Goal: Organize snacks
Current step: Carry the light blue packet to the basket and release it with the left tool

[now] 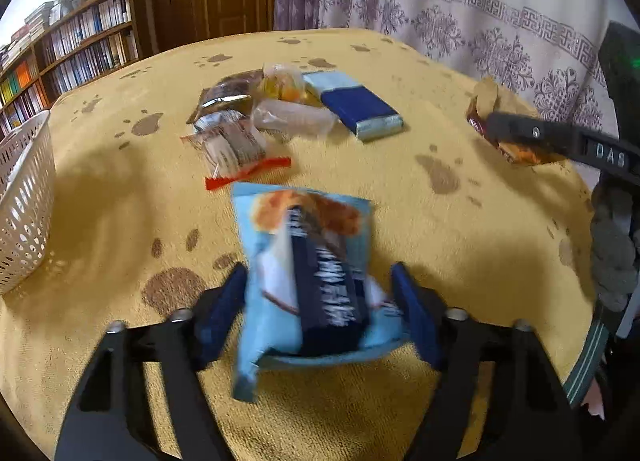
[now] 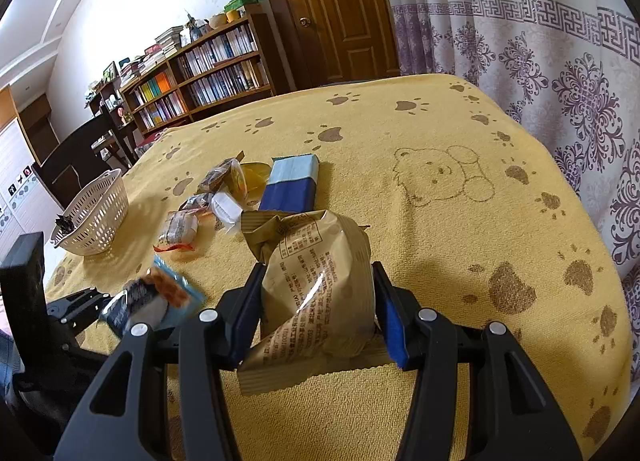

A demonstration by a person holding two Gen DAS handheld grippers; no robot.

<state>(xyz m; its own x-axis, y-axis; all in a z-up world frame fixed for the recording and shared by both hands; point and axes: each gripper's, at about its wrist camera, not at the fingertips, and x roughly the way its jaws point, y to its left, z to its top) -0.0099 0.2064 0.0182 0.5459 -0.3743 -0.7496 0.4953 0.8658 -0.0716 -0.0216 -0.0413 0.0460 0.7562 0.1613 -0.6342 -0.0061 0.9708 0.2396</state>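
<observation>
The left gripper (image 1: pixel 320 309) has its fingers closed on a light-blue crinkly snack packet (image 1: pixel 308 261), lifted over the yellow paw-print worktop (image 1: pixel 400 189); the right gripper (image 2: pixel 316 313) clamps a tan puffy paper-look pouch (image 2: pixel 320 281). Both grips are low on slippery film, so either bag could slide out before reaching the white perforated plastic basket (image 2: pixel 96 217).

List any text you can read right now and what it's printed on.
"DAS": raised letters on the right gripper's black finger, left wrist view.
Light blue snack packet in the left gripper: white lettering, motion-blurred, unreadable.
Tan snack bag in the right gripper: dense small print, too small to read.
</observation>
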